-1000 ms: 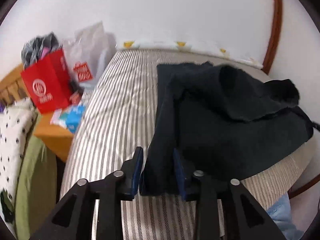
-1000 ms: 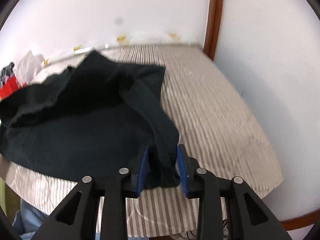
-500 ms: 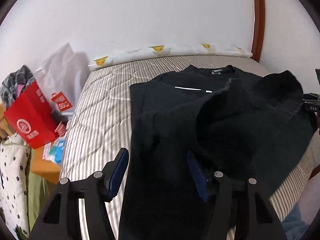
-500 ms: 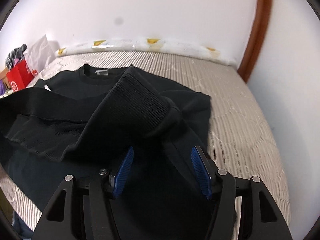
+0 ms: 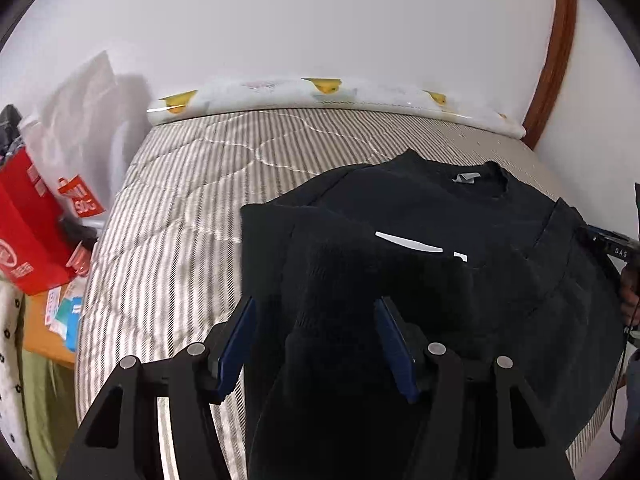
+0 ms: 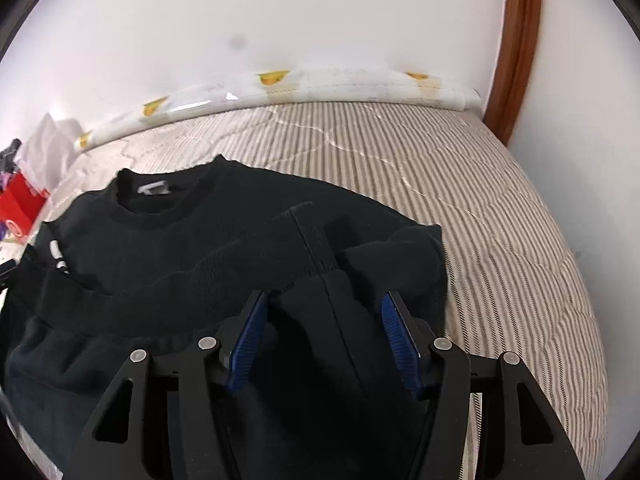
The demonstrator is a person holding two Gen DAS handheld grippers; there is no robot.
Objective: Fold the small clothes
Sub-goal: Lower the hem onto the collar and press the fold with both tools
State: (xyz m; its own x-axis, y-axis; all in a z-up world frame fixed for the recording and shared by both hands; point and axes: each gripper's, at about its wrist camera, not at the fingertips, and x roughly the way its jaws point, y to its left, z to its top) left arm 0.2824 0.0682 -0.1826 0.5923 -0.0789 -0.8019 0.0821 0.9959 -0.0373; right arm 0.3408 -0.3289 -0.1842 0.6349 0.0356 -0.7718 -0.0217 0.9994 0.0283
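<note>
Nearest in the left wrist view, the left gripper (image 5: 316, 340) is seen with its jaws spread apart; a ribbed fold of the black sweater (image 5: 420, 280) lies between the blue pads (image 5: 236, 340), and no pad is seen pressing on the cloth. In the right wrist view the right gripper (image 6: 324, 340) is held the same way, jaws parted, with a seamed fold of the black sweater (image 6: 240, 240) lying loose between its blue pads (image 6: 396, 340). Whether the cloth brushes the inner faces of the pads cannot be told, as dark fabric fills the gap.

The sweater is spread on the striped mattress (image 5: 180, 208), its lower part doubled up over the body. The round collar (image 6: 160, 200) with a pale label points toward the far wall, and a white mark (image 5: 408, 242) is seen on the chest. At the right edge of the left view, part of the other gripper and a hand (image 5: 628, 296) are glimpsed beside the sweater.

Beyond the sweater the mattress (image 6: 480, 220) lies bare up to a white roll with yellow prints (image 5: 320, 92) set along the white wall (image 5: 320, 20). A brown wooden frame (image 6: 520, 40) rises at the far right corner. To the left of the bed, a red paper bag (image 5: 28, 232) and a white plastic bag (image 5: 80, 112) are seen on a wooden stand.
</note>
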